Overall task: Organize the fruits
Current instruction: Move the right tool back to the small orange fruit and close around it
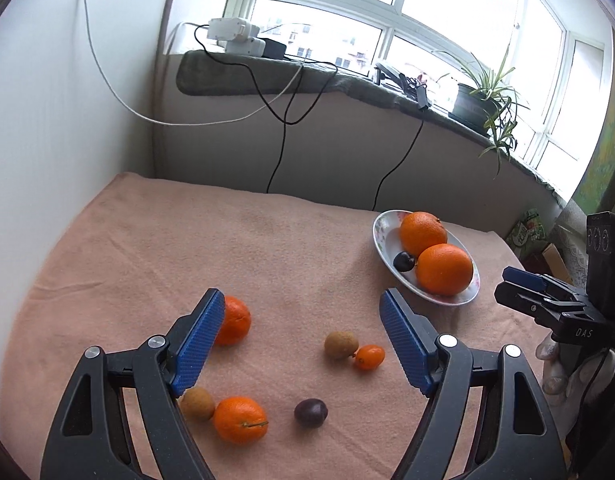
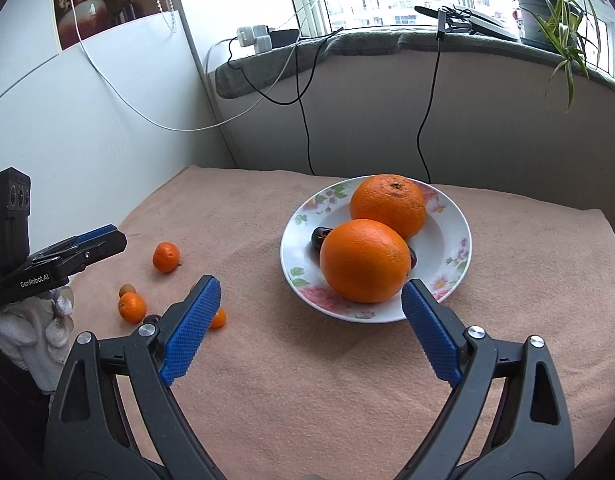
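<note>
A floral plate [image 2: 451, 236] [image 1: 381, 236] holds two big oranges [image 2: 365, 260] [image 1: 443, 269] and a dark plum [image 1: 403, 261]. On the pink cloth lie two tangerines [image 1: 239, 419] [image 1: 234, 320], two brown longans [image 1: 340, 344] [image 1: 197, 402], a kumquat [image 1: 369, 357] and a dark plum [image 1: 310, 412]. My left gripper [image 1: 301, 304] is open and empty above the loose fruit. My right gripper [image 2: 310, 292] is open and empty just in front of the plate.
The pink cloth [image 2: 327, 380] covers the table. Behind it a grey wall carries hanging cables [image 2: 303, 120]. The windowsill holds a potted plant [image 2: 547, 8] and chargers [image 1: 235, 36]. A white wall stands at the left.
</note>
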`<state>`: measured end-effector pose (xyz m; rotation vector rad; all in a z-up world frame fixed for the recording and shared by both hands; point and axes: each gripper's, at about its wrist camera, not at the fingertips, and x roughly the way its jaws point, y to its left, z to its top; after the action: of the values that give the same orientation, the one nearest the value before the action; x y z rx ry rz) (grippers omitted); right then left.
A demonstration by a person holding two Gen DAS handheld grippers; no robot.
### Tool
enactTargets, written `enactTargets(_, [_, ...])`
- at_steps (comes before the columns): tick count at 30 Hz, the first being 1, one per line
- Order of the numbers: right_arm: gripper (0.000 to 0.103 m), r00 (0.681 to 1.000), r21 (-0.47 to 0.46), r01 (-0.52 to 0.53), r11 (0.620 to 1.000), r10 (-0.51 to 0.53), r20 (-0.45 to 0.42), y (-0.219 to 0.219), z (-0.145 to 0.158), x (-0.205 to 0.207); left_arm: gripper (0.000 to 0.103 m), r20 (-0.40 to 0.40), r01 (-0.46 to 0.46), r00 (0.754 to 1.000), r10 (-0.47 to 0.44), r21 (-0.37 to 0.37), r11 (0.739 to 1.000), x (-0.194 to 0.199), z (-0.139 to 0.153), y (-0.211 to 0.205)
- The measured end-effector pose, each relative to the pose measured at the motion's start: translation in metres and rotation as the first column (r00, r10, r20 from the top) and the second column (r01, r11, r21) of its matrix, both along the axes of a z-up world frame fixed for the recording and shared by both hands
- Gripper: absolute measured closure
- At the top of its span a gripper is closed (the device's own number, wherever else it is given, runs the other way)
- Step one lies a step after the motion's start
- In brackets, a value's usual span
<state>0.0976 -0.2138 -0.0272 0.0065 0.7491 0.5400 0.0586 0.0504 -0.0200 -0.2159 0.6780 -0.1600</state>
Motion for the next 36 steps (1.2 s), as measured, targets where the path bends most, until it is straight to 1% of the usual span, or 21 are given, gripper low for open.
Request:
enactTargets(2, [0.01,0.999,-0.008,-0.035,0.999,0.035,-0.003,0.012,-0.002,-0.003,0.024,-0.01,-0.026,1.0,0.027,0.006,1.0,-0.01,-0.005,0.009])
enactTargets(4, [0.02,0.998,-0.017,-0.069,0.997,0.069,-0.015,0.025,-0.006,-0.005,0.024,-0.027,-0.048,0.998,0.048,0.01,0.999,-0.018,-0.011,0.018])
enactTargets(5, [0.022,0.996,-0.022,-0.086,0.996,0.085,-0.021,0.031,-0.008,-0.006,0.025,-0.038,-0.057,0.998,0.057,0.008,0.998,-0.022,-0.014,0.022])
enactTargets(7, [0.026,0.993,-0.033,-0.113,0.993,0.112,-0.031,0.043,-0.013,-0.007,0.032,-0.058,-0.066,0.996,0.066,-0.001,0.998,-0.028,-0.021,0.028])
enactTargets(8, [0.027,0.991,-0.04,-0.127,0.991,0.125,-0.037,0.049,-0.016,-0.008,0.033,-0.066,-0.069,0.995,0.068,-0.003,0.998,-0.031,-0.024,0.03])
enactTargets(10, [0.034,0.988,-0.052,-0.151,0.987,0.148,-0.054,0.059,-0.022,-0.008,0.034,-0.082,-0.07,0.994,0.069,-0.01,0.997,-0.034,-0.03,0.032])
enactTargets(13, [0.041,0.982,-0.059,-0.177,0.982,0.172,-0.081,0.069,-0.03,-0.008,0.038,-0.102,-0.071,0.992,0.068,-0.025,0.997,-0.037,-0.037,0.033])
enactTargets(14, [0.042,0.98,-0.062,-0.183,0.981,0.177,-0.088,0.072,-0.033,-0.009,0.04,-0.105,-0.067,0.992,0.063,-0.033,0.997,-0.038,-0.039,0.032])
enactTargets(16, [0.046,0.978,-0.068,-0.19,0.979,0.183,-0.103,0.076,-0.038,-0.008,0.048,-0.112,-0.059,0.992,0.054,-0.042,0.997,-0.041,-0.042,0.03])
enactTargets(20, [0.05,0.973,-0.072,-0.202,0.977,0.192,-0.129,0.081,-0.047,-0.007,0.053,-0.126,-0.047,0.991,0.043,-0.034,0.998,-0.046,-0.048,0.024])
enactTargets(24, [0.054,0.969,-0.08,-0.211,0.974,0.198,-0.145,0.086,-0.054,-0.004,0.056,-0.147,-0.063,0.988,0.057,-0.037,0.997,-0.049,-0.053,0.023])
enactTargets(29, [0.055,0.964,-0.093,-0.224,0.97,0.207,-0.166,0.092,-0.064,-0.001,0.057,-0.172,-0.058,0.984,0.049,-0.049,0.997,-0.046,-0.06,0.022])
enactTargets(33, [0.061,0.959,-0.101,-0.244,0.965,0.224,-0.174,0.098,-0.067,0.0,0.057,-0.183,-0.059,0.982,0.047,-0.061,0.996,-0.043,-0.063,0.021])
enactTargets(36, [0.061,0.958,-0.108,-0.247,0.963,0.227,-0.173,0.101,-0.068,0.002,0.057,-0.193,-0.067,0.98,0.054,-0.061,0.996,-0.04,-0.067,0.021])
